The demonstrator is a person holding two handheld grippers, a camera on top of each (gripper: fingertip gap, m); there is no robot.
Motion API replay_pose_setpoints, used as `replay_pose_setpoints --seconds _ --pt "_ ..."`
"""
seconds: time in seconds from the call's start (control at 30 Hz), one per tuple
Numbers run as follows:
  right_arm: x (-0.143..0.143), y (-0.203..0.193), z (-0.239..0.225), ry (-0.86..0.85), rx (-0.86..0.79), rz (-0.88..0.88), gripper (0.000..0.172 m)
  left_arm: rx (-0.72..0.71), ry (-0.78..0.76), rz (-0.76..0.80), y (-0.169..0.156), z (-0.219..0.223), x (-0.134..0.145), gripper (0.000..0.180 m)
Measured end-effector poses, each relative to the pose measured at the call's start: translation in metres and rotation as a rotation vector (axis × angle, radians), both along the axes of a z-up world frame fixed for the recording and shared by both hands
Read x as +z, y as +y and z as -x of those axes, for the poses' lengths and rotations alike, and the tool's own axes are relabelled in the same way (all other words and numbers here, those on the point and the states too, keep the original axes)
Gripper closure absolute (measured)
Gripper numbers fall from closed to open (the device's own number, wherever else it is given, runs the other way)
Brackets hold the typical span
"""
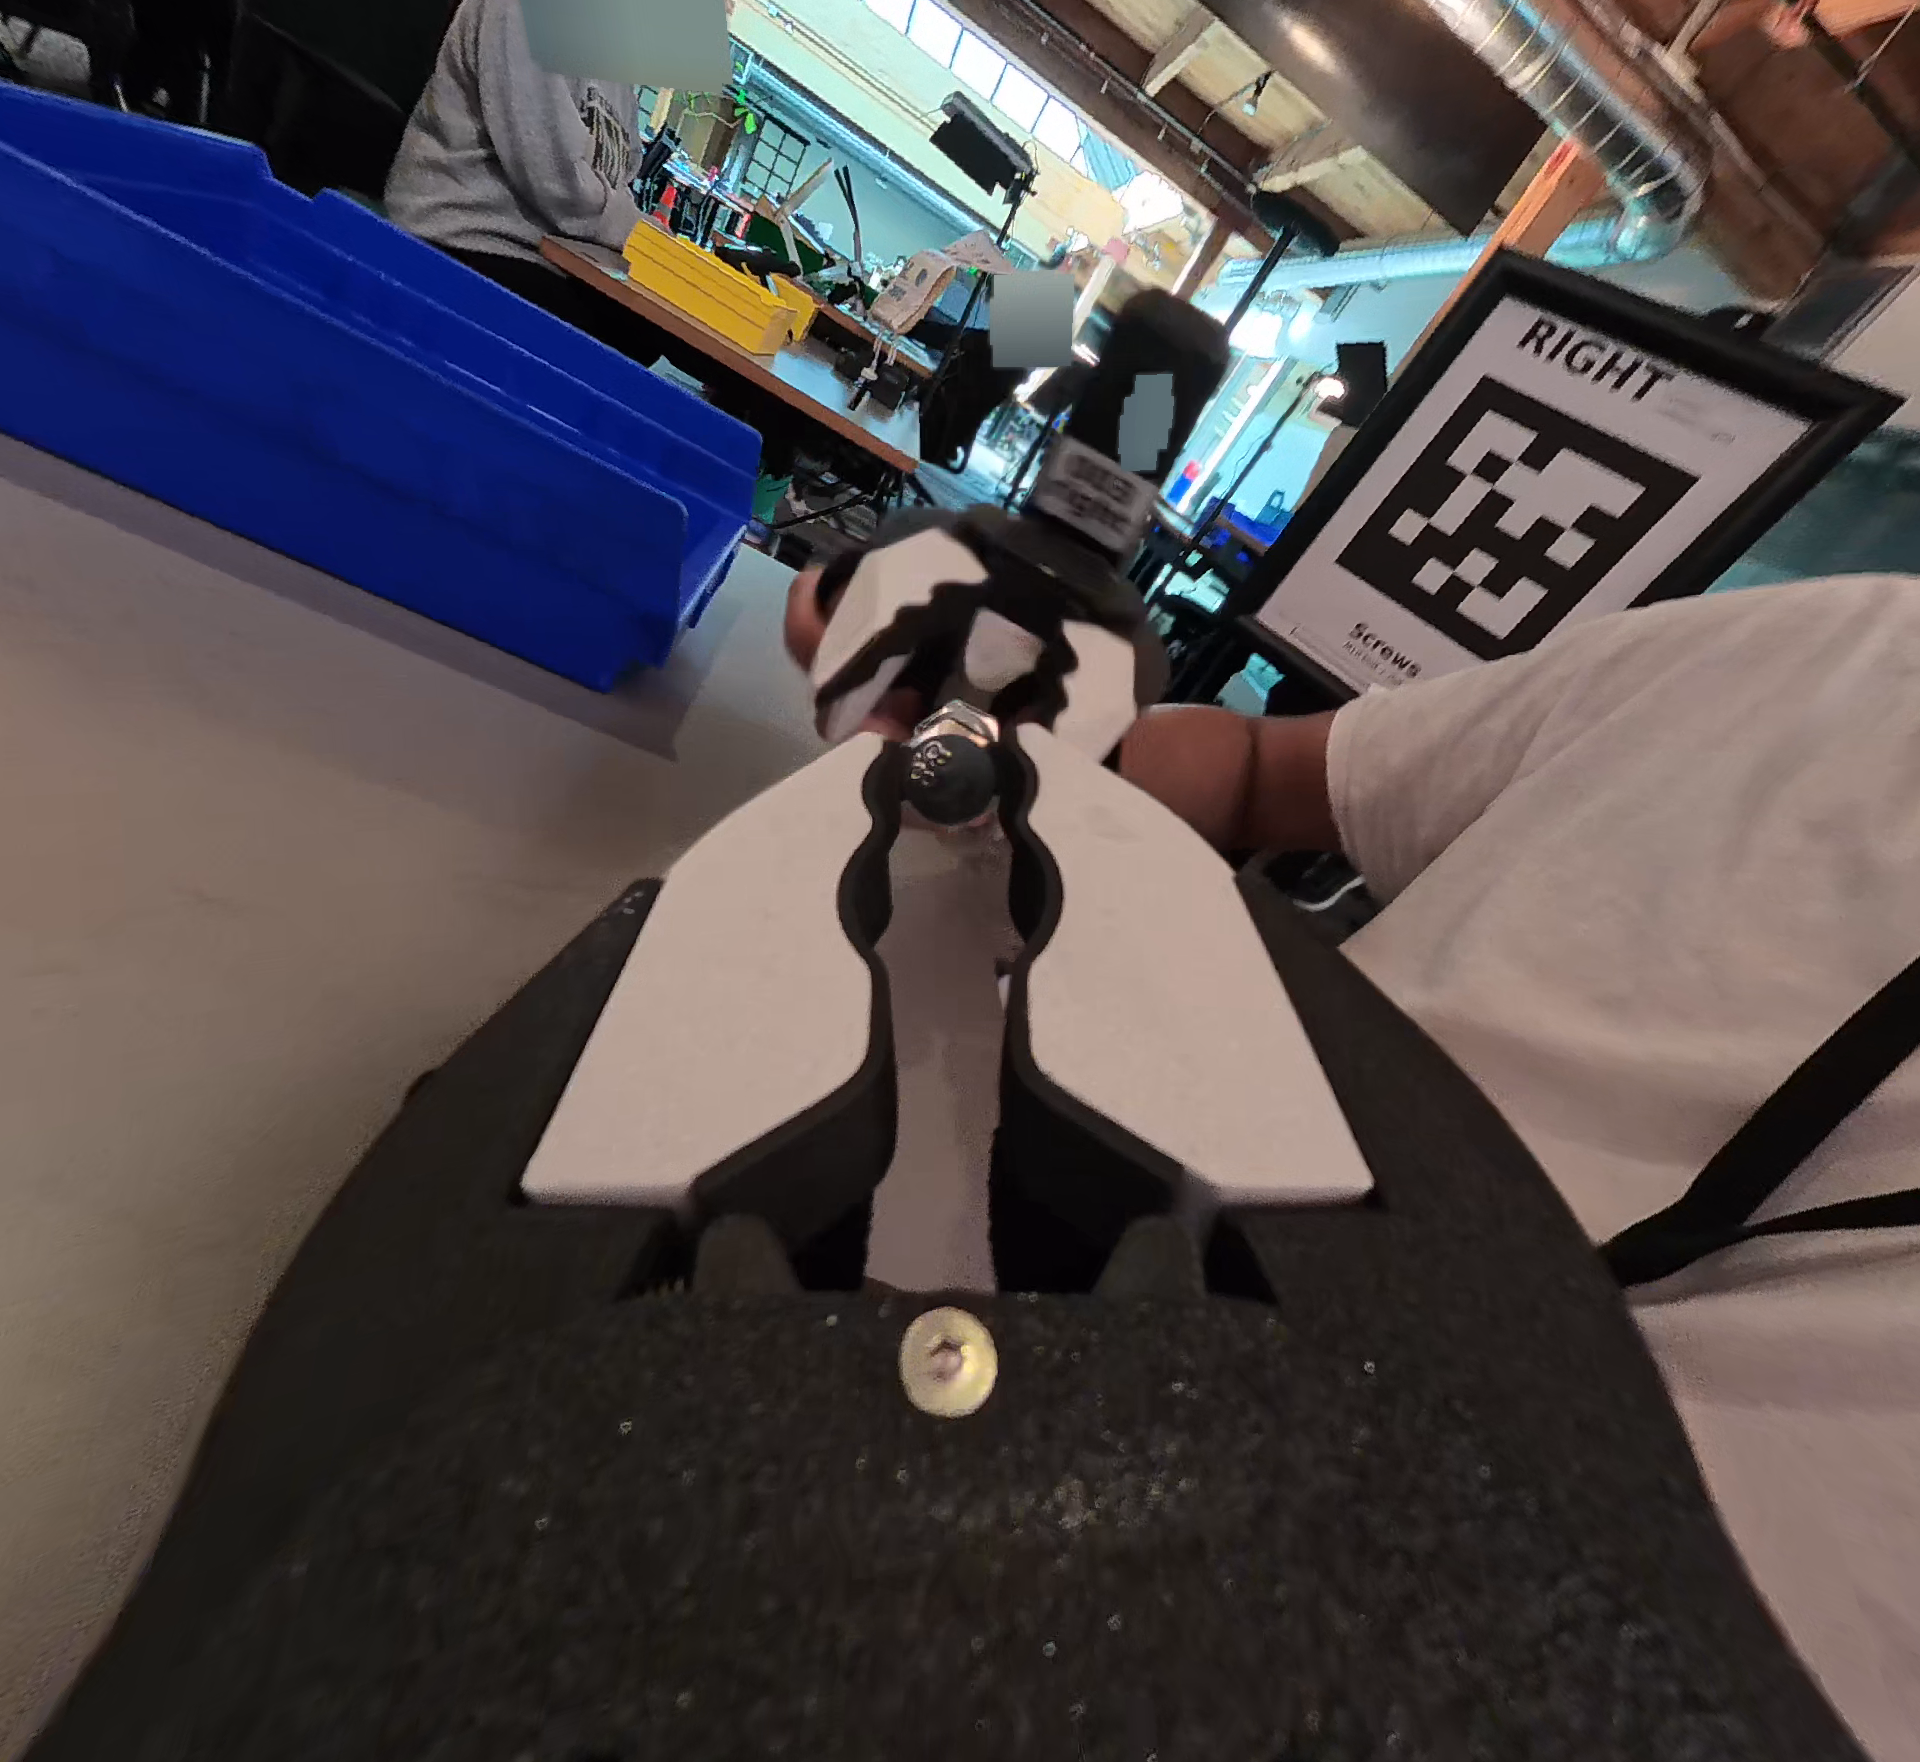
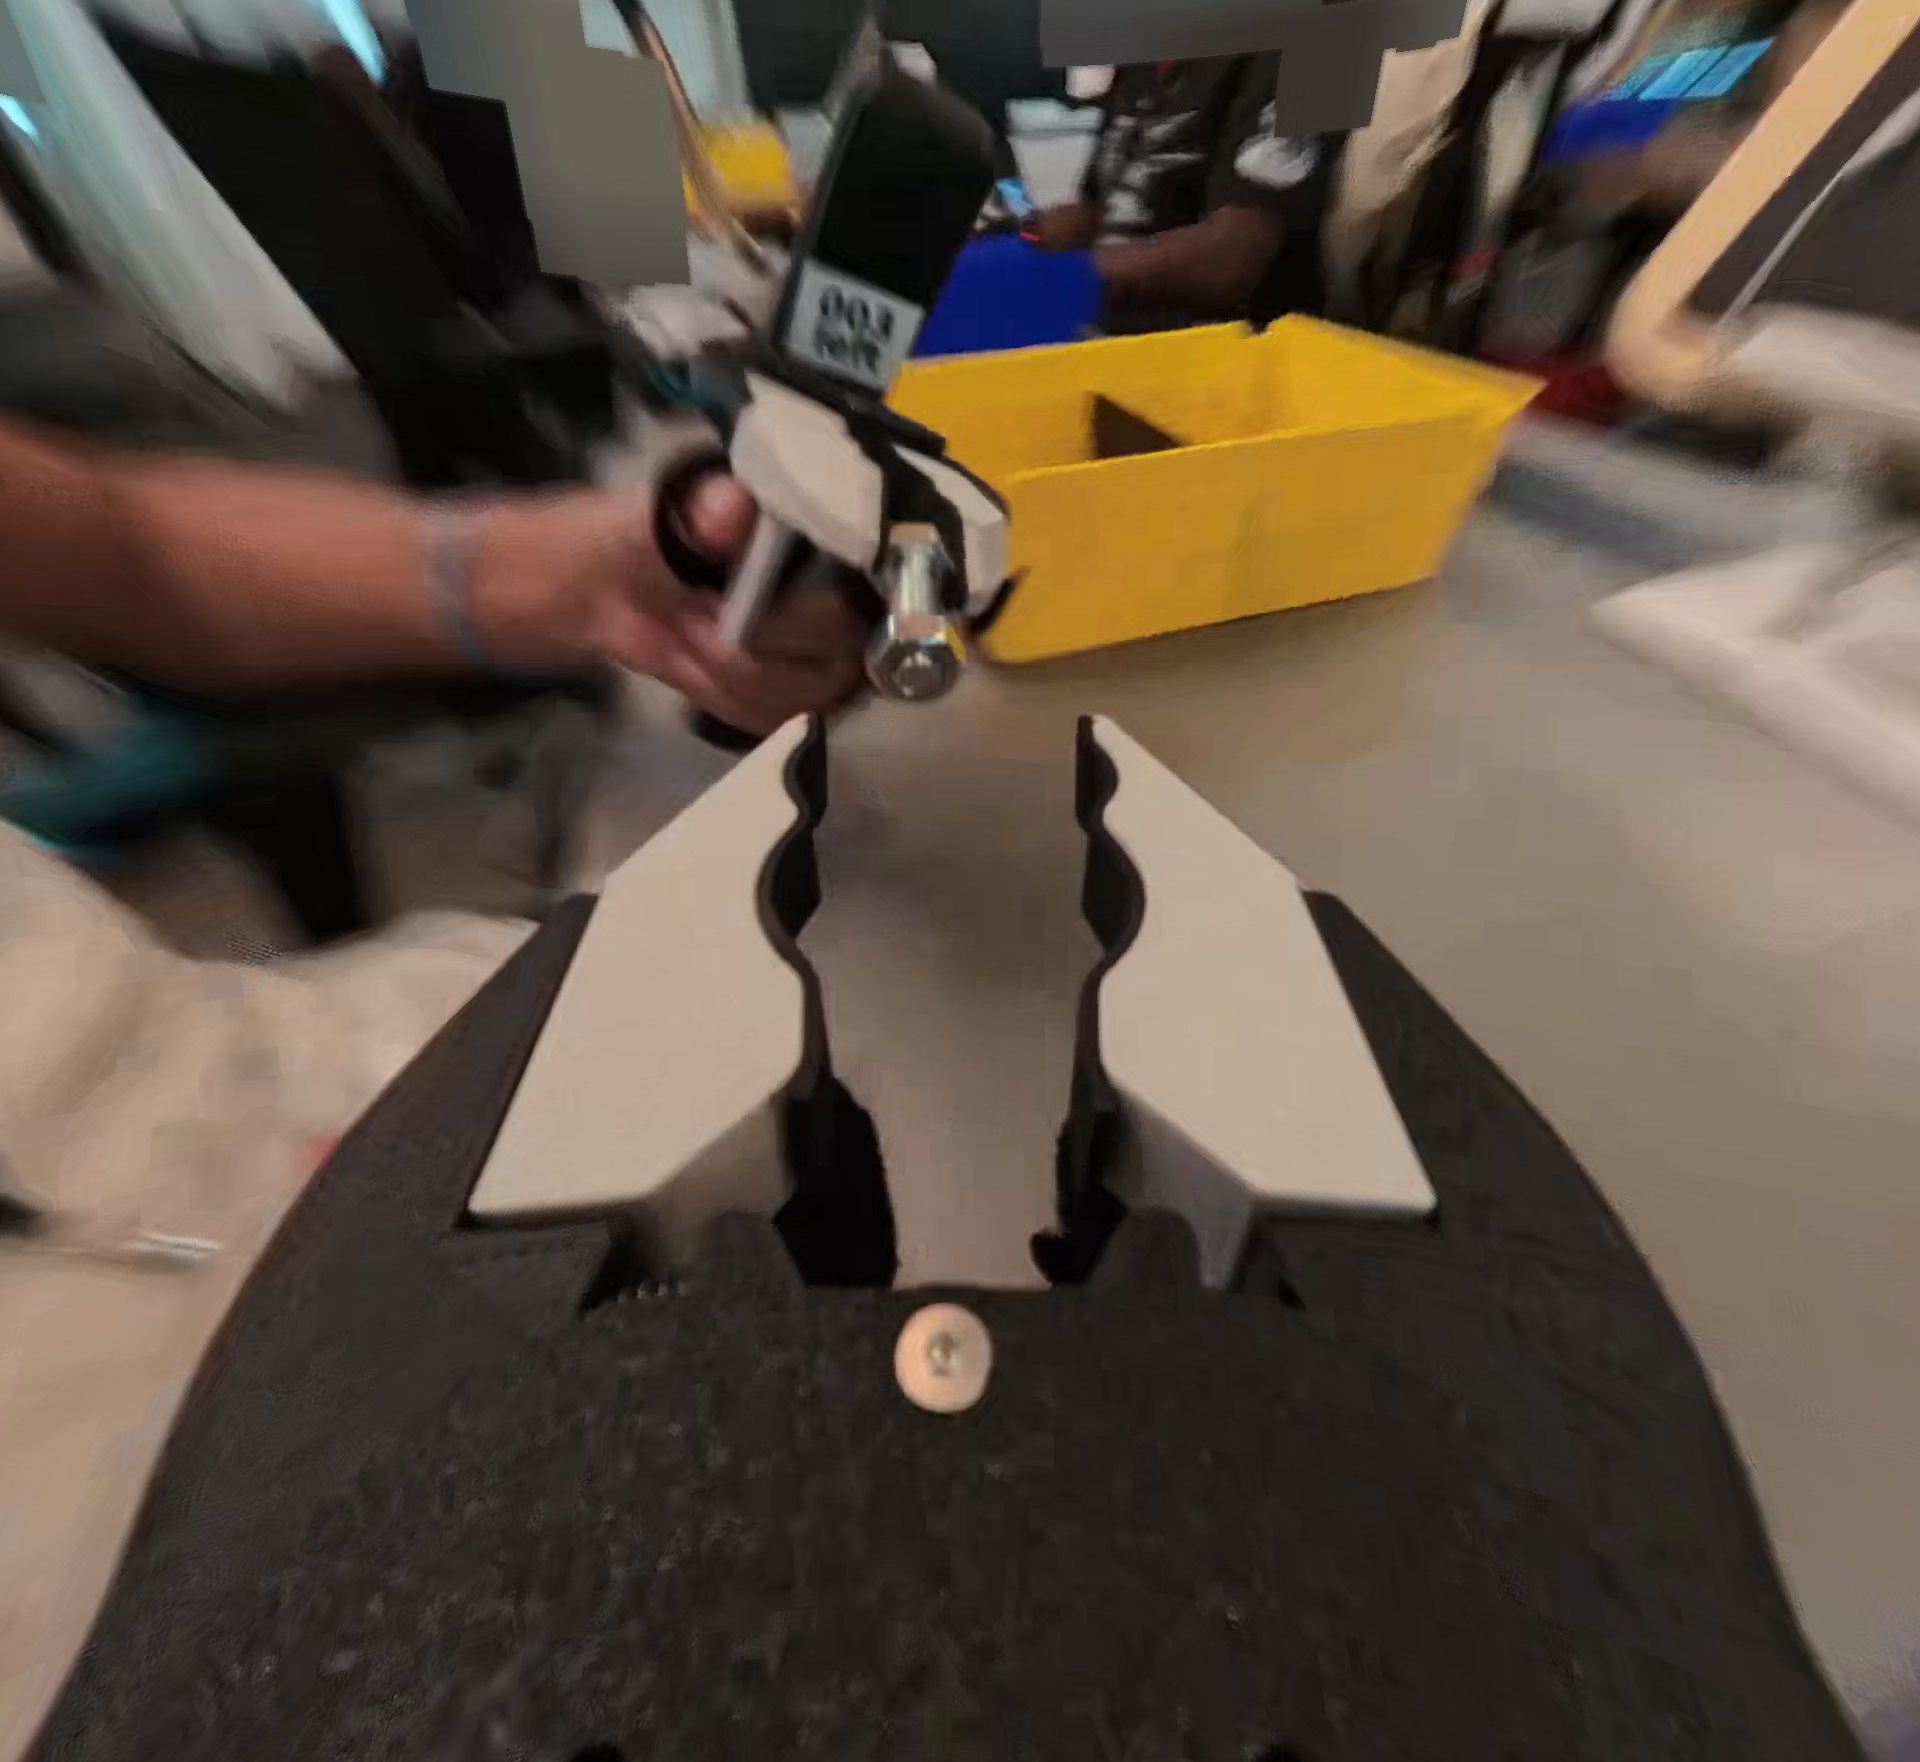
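Here, the left claw (image 1: 948, 777) is clamped on a silver bolt (image 1: 940, 772) with nut — right claw (image 2: 951, 736) gapes apart, bare, just beside it.

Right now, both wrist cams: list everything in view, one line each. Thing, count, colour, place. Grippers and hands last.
bolt: 1, silver, clamped between the left gripper's pads
nut: 1, silver, on the bolt's end toward the right gripper
blue bin: 1, blue, on the table, left wrist view's left
yellow bin: 1, yellow, on the table beyond the left gripper
framed marker sign: 1, black and white, upright, right
table: 1, grey
left gripper: shut on the bolt
right gripper: open, holding nothing, just short of the nut
left hand: holds the left gripper
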State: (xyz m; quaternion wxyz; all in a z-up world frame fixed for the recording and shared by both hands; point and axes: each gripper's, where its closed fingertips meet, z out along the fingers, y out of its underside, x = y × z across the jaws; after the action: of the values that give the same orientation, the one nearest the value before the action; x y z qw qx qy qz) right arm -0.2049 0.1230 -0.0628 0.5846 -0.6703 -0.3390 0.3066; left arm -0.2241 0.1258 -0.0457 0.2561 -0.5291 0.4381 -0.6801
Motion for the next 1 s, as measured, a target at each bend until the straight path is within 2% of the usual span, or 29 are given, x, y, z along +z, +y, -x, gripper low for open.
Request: replay_pose_setpoints --seconds 0.1,0.17,0.2,0.27,0.33,0.43,0.53,0.63,0.87,0.93,1.0 --pt "0.006 0.002 -0.009 -0.499 -0.199 -0.547 0.124 -0.009 0.013 0.081 0.002 -0.002 -0.002 0.163" --pt "0.008 -0.004 -0.004 -0.791 -0.267 -0.898 0.126 -0.014 0.031 0.117 0.002 -0.003 -0.006 0.163" --pt "0.004 -0.007 -0.001 -0.893 -0.273 -1.009 0.129 -0.025 0.036 0.131 0.0 -0.004 -0.007 0.163" --pt "-0.006 -0.007 0.003 -0.972 -0.271 -1.068 0.129 -0.039 0.037 0.156 -0.002 -0.005 -0.008 0.164" --pt "-0.007 -0.008 0.005 -0.963 -0.264 -1.07 0.133 -0.061 0.039 0.165 -0.006 -0.006 -0.008 0.164" --pt "0.001 -0.012 0.007 -0.917 -0.254 -1.077 0.155 -0.068 0.059 0.14 -0.01 -0.007 -0.011 0.164" --pt "-0.001 -0.007 0.005 -0.839 -0.237 -0.946 0.155 -0.058 0.062 0.137 -0.007 -0.007 -0.013 0.163" --pt "0.001 -0.007 0.006 -0.607 -0.166 -0.679 0.155 -0.059 0.051 0.127 -0.006 -0.006 -0.012 0.163" --pt "0.011 -0.008 0.011 0.416 0.158 0.359 0.155 -0.029 -0.006 -0.034 -0.009 -0.002 0.001 0.163" --pt "0.01 -0.007 0.011 0.651 0.234 0.602 0.156 0.0 -0.009 -0.082 -0.008 -0.002 0.0 0.163" --pt "0.009 -0.006 0.011 0.818 0.307 0.791 0.155 0.027 -0.007 -0.159 -0.008 -0.002 -0.001 0.163"
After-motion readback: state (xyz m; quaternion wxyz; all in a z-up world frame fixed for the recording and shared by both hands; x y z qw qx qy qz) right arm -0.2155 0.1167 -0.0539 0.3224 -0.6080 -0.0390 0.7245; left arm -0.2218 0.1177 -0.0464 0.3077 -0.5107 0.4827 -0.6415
